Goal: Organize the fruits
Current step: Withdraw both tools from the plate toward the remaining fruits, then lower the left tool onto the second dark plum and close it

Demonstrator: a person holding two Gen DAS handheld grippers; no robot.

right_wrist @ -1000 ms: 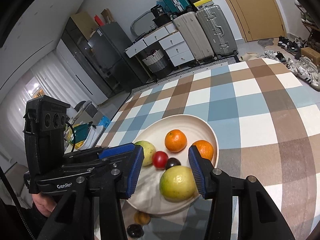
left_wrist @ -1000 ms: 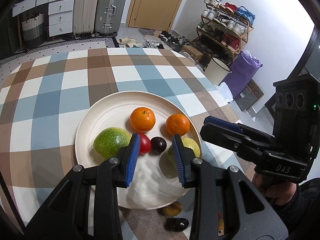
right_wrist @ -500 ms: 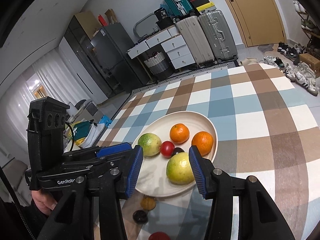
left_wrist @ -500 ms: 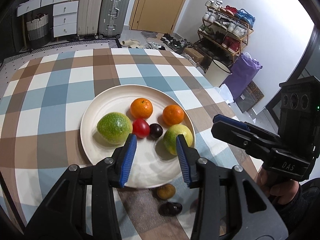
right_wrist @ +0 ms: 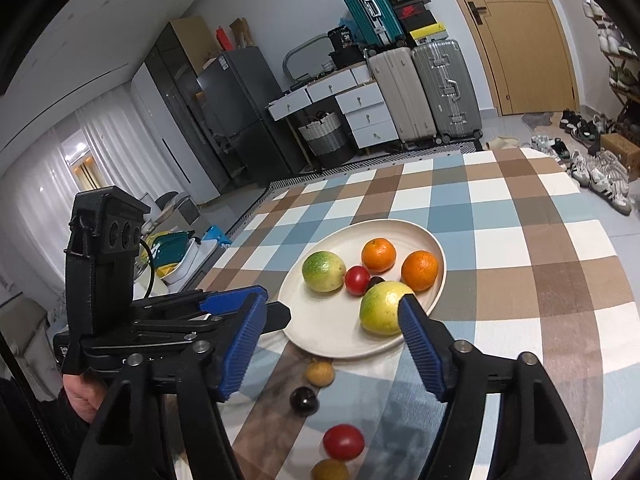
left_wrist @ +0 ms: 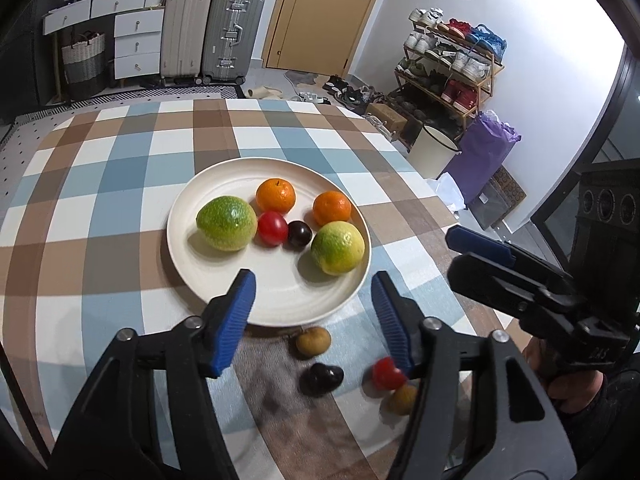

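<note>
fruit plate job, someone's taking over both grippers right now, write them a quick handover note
Left gripper: jaws have just been opening, nothing between them.
Right gripper: jaws also just opened, empty, hovering near the plate's near rim.
On the plate: two green citrus, two oranges, a red tomato, a dark plum.
Still on the checked cloth in front of the plate: two brown fruits, a dark fruit, a red one.
Left to do: likely move those four onto the plate.
</note>
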